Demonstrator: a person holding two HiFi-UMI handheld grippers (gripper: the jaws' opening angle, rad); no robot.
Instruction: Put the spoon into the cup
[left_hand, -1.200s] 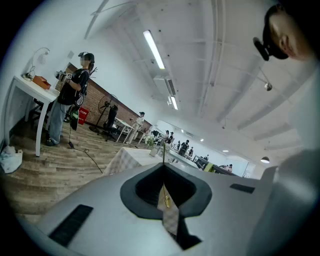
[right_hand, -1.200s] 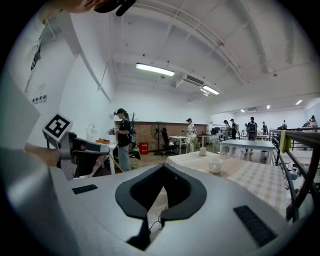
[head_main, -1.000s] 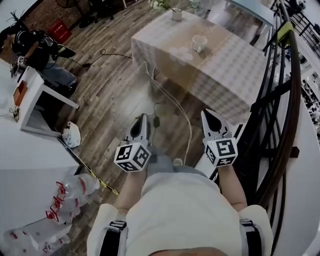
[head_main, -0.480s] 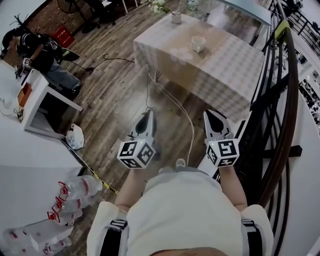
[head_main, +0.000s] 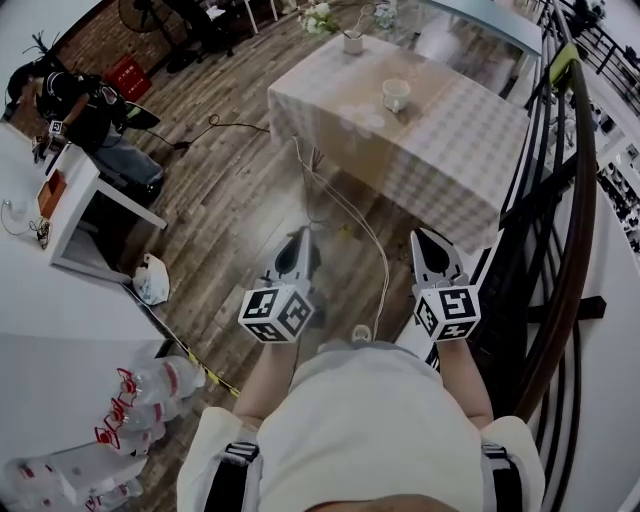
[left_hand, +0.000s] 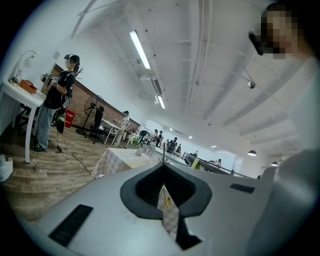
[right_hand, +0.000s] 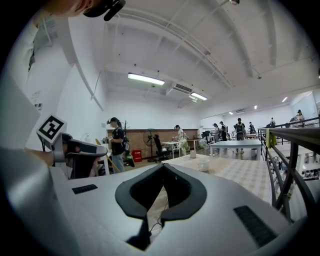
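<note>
Table (head_main: 455, 150) with checked cloth, cup (head_main: 397, 93) on it, wooden floor (head_main: 225, 195)

Both arms reached out side by side, well short of the table (head_main: 455, 150). The left gripper (head_main: 297, 238) and the right gripper (head_main: 427, 240) pointed toward it, jaws pressed together, holding nothing.

The head view looked steeply down from above the person's chest, close over the left gripper (head_main: 298, 235) and right gripper (head_main: 424, 237), with the table (head_main: 450, 140) farther ahead. Each gripper view looked roughly level along its own jaws across the room. All three views shared that distant table.
</note>
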